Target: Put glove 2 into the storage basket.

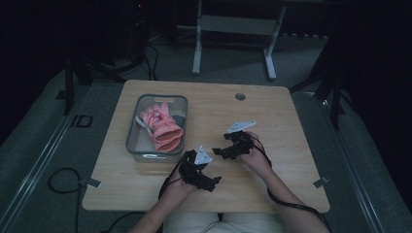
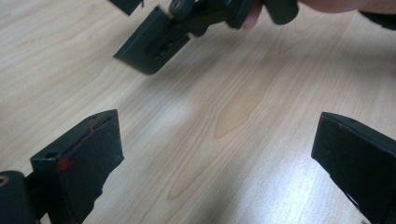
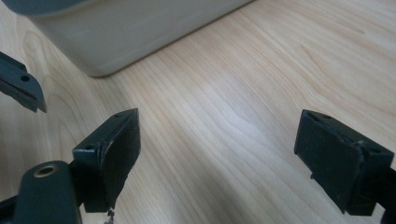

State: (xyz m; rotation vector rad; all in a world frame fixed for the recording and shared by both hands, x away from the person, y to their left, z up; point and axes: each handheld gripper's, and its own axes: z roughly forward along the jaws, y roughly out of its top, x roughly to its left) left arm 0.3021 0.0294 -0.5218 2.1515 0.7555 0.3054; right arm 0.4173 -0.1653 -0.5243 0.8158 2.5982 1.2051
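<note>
In the high view my left gripper (image 1: 206, 172) hovers low over the wooden table (image 1: 277, 111) near its front edge. My right gripper (image 1: 222, 144) sits just beyond it, pointing left toward a grey bin (image 1: 130, 133). A pink glove (image 1: 163, 127) lies inside the bin. The left gripper view has my left gripper (image 2: 219, 130) open, bare wood between its jaws and a jaw of the other gripper (image 2: 154, 44) ahead. Equally open in the right gripper view is my right gripper (image 3: 219, 126), over bare wood, with the bin's corner (image 3: 126, 28) ahead.
A round cable hole (image 1: 240, 96) lies near the table's far edge. A white desk frame (image 1: 233, 24) stands on the floor behind the table. Cables (image 1: 63, 182) trail on the floor at left.
</note>
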